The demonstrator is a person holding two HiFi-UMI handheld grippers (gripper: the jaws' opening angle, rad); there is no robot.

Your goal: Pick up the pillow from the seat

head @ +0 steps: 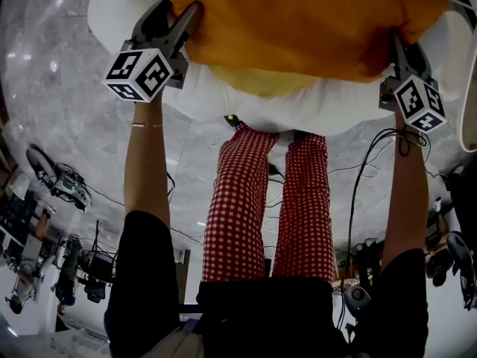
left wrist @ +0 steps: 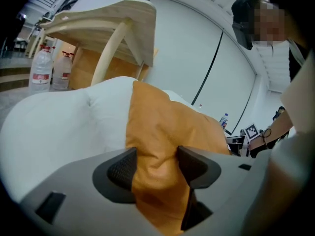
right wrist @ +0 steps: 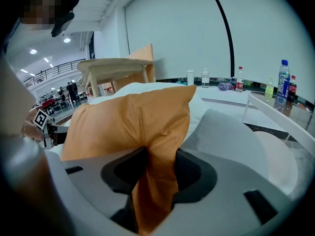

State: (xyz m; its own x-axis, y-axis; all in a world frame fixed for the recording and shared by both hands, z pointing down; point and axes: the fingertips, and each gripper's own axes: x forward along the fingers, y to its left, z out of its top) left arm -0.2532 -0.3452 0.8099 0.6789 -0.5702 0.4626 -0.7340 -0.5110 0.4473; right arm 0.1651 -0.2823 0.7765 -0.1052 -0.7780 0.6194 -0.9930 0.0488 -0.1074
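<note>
The plump orange fabric pillow (head: 298, 21) rests on top of the white cushioned seat (head: 328, 118). My right gripper (head: 399, 51) has its fingers pinching one corner. My left gripper (head: 182, 21) holds its fingers spread around the opposite corner. Next, I judge, the left must squeeze, then both lift evenly.

Bright even indoor light; ceiling lamps (right wrist: 33, 51) glare; strong fisheye warp; dark vignetted corners; foreground soft.

one pillow (head: 298, 21), two grippers (head: 185, 13) (head: 399, 47) (one seat (head: 223, 95))
</note>
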